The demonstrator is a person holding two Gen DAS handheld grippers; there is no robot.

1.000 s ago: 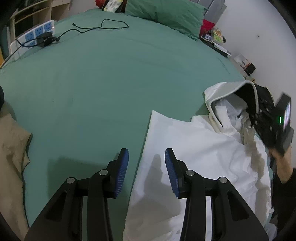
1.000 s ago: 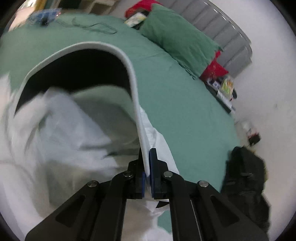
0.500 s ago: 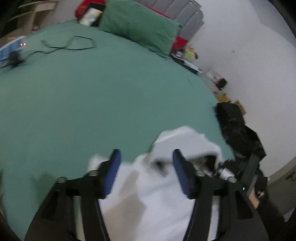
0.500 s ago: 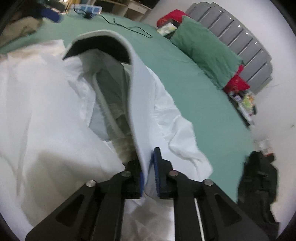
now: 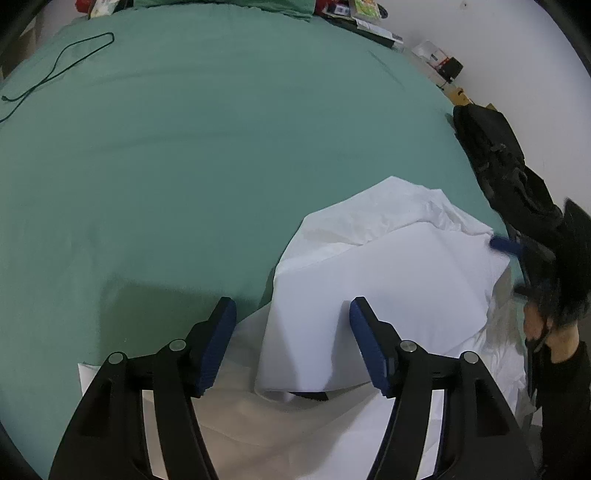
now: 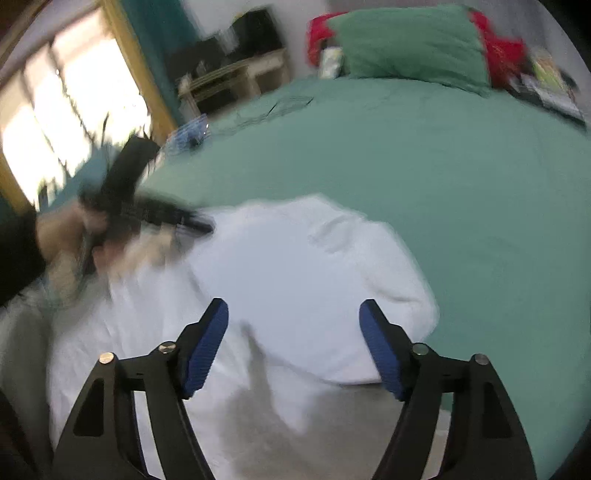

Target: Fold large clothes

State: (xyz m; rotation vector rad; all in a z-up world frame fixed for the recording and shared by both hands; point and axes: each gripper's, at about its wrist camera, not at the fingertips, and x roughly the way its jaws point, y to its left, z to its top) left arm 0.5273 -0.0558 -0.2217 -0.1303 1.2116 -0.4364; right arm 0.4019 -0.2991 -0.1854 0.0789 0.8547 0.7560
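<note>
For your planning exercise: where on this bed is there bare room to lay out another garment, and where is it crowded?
The green sheet lies bare across its wide middle, between the white garment at the near right edge, the black cable at the far left and the green pillow at the head. It is crowded around the garment and at the right edge by the black bag.

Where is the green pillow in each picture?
Left wrist view: only the green pillow's lower edge shows, at the very top, middle.
Right wrist view: the pillow is whole, at the top right, blurred.
Shared landmark: the white garment lying on the green bed.
</note>
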